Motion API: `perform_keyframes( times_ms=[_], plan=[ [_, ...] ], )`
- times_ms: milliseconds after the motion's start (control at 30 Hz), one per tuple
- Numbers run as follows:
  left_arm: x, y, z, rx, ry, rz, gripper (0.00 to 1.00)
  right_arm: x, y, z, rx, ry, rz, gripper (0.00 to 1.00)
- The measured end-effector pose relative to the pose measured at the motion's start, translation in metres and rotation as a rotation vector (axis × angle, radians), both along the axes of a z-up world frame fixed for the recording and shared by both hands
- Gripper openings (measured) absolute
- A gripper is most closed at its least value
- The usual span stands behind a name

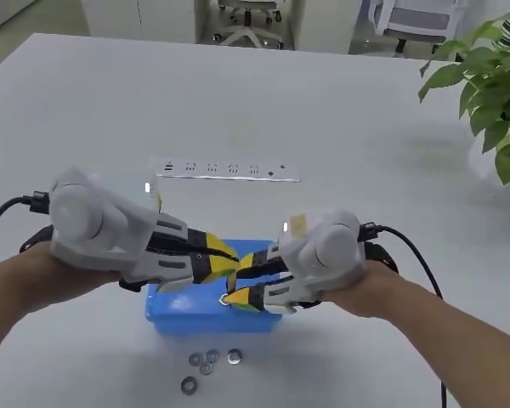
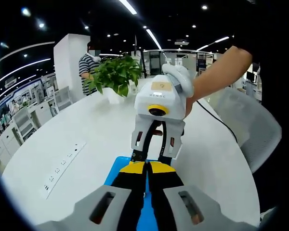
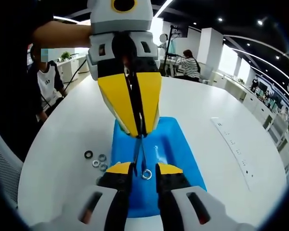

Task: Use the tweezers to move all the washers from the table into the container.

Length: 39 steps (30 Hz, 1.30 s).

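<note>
- The left gripper [image 3: 137, 130] comes in from above in the right gripper view, its yellow jaws clamped on the tweezers [image 3: 138, 150].
- The tweezers' tips hold one washer [image 3: 146, 174] over the blue container [image 3: 176, 144].
- The right gripper [image 3: 144, 169] has narrowly parted jaws flanking those tips; I cannot tell if they press them.
- Four loose washers [image 1: 208, 361] lie on the white table [image 1: 238, 102], just beside the container.

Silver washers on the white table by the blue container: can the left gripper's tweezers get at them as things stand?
Likely yes, once freed: the loose silver washers lie uncovered beside the blue container, but the thin metal tweezers in the left gripper hold one washer over it.
</note>
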<state>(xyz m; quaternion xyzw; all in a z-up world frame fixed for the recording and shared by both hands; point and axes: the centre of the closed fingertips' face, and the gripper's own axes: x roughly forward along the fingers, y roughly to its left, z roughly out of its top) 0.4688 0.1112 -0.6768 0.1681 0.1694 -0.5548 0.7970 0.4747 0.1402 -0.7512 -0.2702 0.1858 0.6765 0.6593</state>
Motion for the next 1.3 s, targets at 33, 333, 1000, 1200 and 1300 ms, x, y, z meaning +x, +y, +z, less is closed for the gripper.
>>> perform_keyframes(
  times_ms=[33,333,1000,1200,1300],
  plan=[
    [0.0,0.0,0.001,-0.001,0.0,-0.001,0.05,0.0,-0.001,0.003,0.003,-0.001,-0.004,0.21],
    [-0.004,-0.002,0.01,0.002,-0.012,-0.005,0.05,-0.002,-0.014,0.017,0.007,-0.014,-0.048,0.27],
    [-0.018,-0.01,0.032,0.004,-0.035,-0.022,0.05,-0.015,-0.059,0.035,-0.013,-0.009,-0.206,0.5],
    [-0.025,-0.01,0.039,0.004,-0.041,-0.022,0.05,-0.024,-0.067,0.036,-0.009,0.005,-0.239,0.58],
    [-0.028,-0.011,0.042,0.003,-0.044,-0.022,0.05,-0.027,-0.069,0.037,-0.004,0.008,-0.252,0.62]
  ],
)
